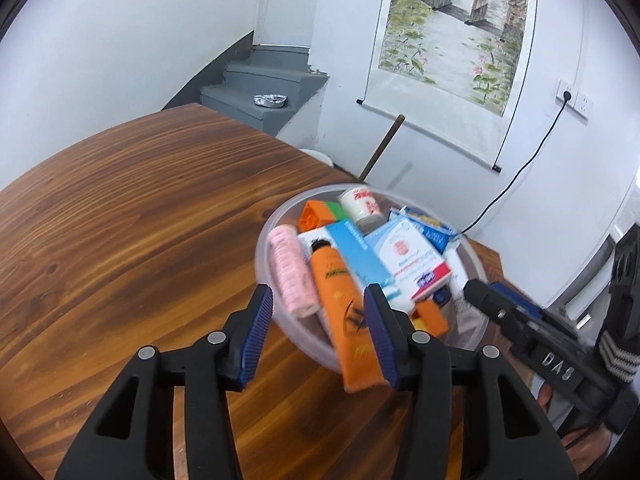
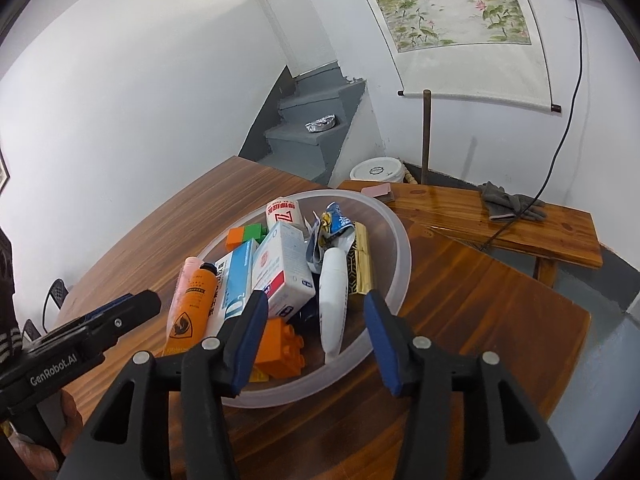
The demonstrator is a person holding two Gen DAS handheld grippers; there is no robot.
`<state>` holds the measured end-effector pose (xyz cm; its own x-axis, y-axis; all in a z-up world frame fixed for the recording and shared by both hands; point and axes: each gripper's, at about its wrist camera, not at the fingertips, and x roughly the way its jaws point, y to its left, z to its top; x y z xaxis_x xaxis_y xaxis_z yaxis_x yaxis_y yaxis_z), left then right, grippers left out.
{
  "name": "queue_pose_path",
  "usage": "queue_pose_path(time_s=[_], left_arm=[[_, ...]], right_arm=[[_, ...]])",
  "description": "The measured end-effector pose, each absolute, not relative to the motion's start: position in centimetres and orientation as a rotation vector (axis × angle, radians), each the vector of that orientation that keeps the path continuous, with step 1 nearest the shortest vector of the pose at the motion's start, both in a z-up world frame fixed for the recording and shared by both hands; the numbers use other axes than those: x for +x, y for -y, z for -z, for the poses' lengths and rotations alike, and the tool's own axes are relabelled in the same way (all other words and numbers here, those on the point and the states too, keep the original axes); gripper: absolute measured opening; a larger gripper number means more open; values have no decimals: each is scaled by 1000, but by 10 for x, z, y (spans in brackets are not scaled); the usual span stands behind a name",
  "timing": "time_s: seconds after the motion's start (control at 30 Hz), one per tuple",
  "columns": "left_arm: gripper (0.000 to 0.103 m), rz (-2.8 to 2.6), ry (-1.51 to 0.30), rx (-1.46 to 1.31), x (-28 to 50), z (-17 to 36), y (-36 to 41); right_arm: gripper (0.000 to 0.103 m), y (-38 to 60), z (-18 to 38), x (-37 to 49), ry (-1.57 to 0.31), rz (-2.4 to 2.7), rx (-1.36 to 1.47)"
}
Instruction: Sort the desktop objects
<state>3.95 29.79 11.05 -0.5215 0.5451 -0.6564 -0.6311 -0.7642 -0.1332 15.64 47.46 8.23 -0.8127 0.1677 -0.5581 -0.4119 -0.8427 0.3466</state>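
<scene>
Left hand-held gripper (image 1: 320, 334) parted around orange tube (image 1: 340, 300) over clear bowl (image 1: 276, 216), right hand-held gripper (image 2: 316, 336) parted, empty, above bowl's near rim.

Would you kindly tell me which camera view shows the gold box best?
The right wrist view: the gold box lies in plain sight at the bowl's right side. In the left wrist view I cannot find it among the piled items.
</scene>
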Motion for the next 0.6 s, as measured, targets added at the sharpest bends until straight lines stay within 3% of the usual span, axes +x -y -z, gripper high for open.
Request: queue_pose_path(time_s=[0.07,0.13,0.2,0.6], left_arm=[[51,-2280,-170,-934,41,-108,-294],[51,-2292,-177,-953,43,-104,-289],[51,-2301,-178,-967,44,-100,-284],[51,-2296,-233,-1009,50,-82,-294]], right_arm=[[61,-473,-82,158,-677,-2643,-751],[73,-471,-82,161,-695,-2645,-745],[76,-467,-82,164,-699,-2651,-733],[78,-460,-82,174,-683,-2651,-714]])
